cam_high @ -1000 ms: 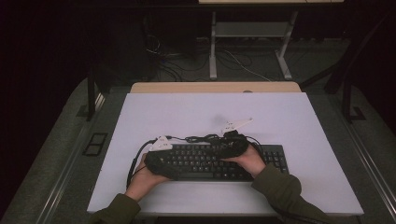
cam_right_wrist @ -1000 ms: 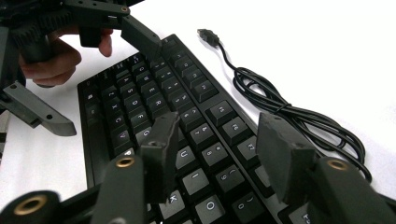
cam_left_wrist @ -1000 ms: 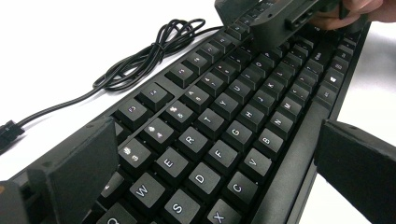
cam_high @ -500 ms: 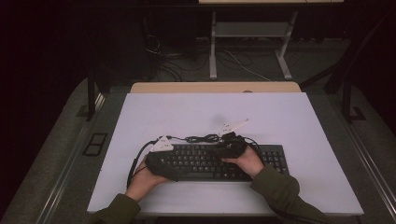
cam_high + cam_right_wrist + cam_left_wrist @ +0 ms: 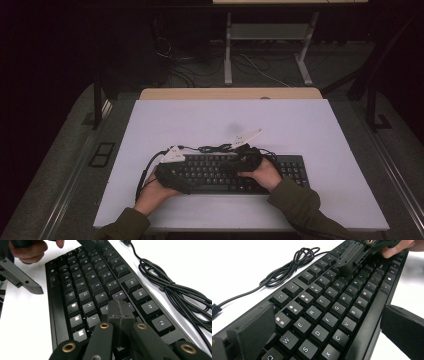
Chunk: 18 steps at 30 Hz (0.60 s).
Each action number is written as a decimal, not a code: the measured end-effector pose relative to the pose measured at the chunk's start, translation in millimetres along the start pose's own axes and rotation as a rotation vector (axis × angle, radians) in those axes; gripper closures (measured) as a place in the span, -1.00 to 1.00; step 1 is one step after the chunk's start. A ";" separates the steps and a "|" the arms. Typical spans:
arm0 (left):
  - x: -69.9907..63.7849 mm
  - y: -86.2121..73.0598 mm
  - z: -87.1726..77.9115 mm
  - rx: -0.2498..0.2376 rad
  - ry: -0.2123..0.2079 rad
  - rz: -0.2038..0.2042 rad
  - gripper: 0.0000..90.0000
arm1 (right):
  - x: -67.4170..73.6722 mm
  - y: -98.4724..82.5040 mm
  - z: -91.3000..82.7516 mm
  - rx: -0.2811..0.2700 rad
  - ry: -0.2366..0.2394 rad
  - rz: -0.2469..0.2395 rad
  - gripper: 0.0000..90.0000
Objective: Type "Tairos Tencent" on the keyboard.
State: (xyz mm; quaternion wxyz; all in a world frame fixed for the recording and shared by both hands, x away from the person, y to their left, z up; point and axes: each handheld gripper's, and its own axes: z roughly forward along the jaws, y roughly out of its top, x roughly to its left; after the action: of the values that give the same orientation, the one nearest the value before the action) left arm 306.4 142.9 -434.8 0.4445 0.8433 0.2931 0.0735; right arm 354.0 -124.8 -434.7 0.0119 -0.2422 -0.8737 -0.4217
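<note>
The right gripper [image 5: 119, 311] has just been closing: its two black jaws now meet pad to pad with nothing between them, their joined tip resting over the keyboard [image 5: 225, 172], just past the J key and beside Y and H. In the high view this gripper, a second ago lifted slightly toward the bunched cable behind it, seems to sit lower and closer onto the key rows, though it is small and dark there and the shift is slight. The right hand [image 5: 265, 172] behind it looks tucked a little nearer to the keys.
</note>
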 end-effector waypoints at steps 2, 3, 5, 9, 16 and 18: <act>0.0 -0.1 0.1 0.001 -0.001 0.000 -1.00 | 0.1 -0.2 0.3 0.010 0.000 0.006 0.99; -0.1 -0.1 0.3 0.001 -0.001 -0.001 -1.00 | -0.2 -0.4 0.6 0.010 0.001 0.003 0.99; -0.3 -0.1 0.4 0.000 -0.001 -0.002 -1.00 | 0.2 -0.4 1.0 0.016 0.003 0.007 0.99; -0.3 -0.2 0.5 0.001 -0.002 -0.004 -1.00 | 0.4 -0.3 1.3 0.018 0.005 0.002 0.99; -0.1 -0.5 0.7 0.003 -0.003 -0.003 -1.00 | 0.5 -0.5 1.5 0.021 0.007 0.003 0.99; 0.1 -0.6 0.7 0.003 -0.003 -0.004 -1.00 | 0.3 -0.9 1.8 0.021 0.010 0.003 0.99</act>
State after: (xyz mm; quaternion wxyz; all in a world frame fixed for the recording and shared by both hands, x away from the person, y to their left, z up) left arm 306.4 142.7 -435.7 0.4437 0.8435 0.2942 0.0711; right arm 353.7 -123.8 -436.4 0.0193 -0.2414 -0.8777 -0.4135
